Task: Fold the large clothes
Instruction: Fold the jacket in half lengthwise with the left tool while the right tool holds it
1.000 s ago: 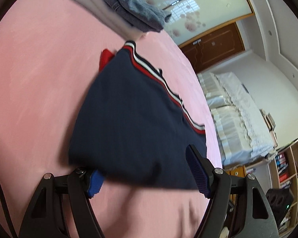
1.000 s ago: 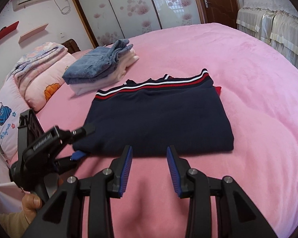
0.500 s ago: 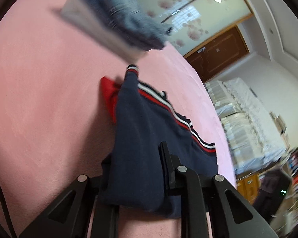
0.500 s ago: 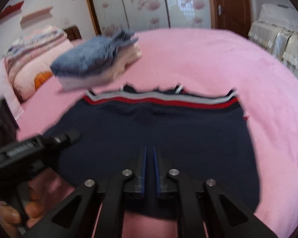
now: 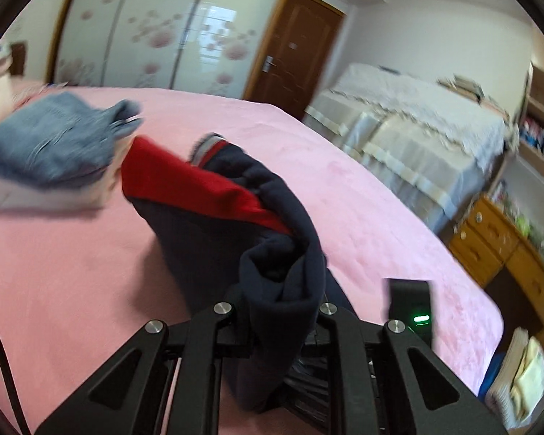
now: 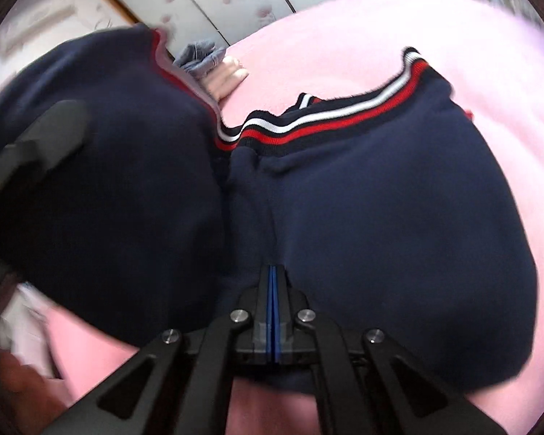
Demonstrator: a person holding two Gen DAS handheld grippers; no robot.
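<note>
Left gripper (image 5: 277,320) fingers clamped on navy sweater (image 6: 380,195), right gripper (image 6: 273,290) fingers closed together, no legible writing

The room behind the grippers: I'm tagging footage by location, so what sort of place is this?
Most likely a home bedroom: a pink bed cover, a sliding floral wardrobe and a wooden door show it.

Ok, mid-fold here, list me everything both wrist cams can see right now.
navy sweater: one, navy with red-white striped hem and red panel, lifted over the bed
folded clothes stack: one, blue denim over pale items, far-left on bed
bed cover: one, pink
wardrobe doors: floral, pale, behind bed
door: one, brown
covered furniture: white lace, right
wooden drawers: one, right
left claw: shut on sweater edge
right claw: shut on sweater edge
</note>
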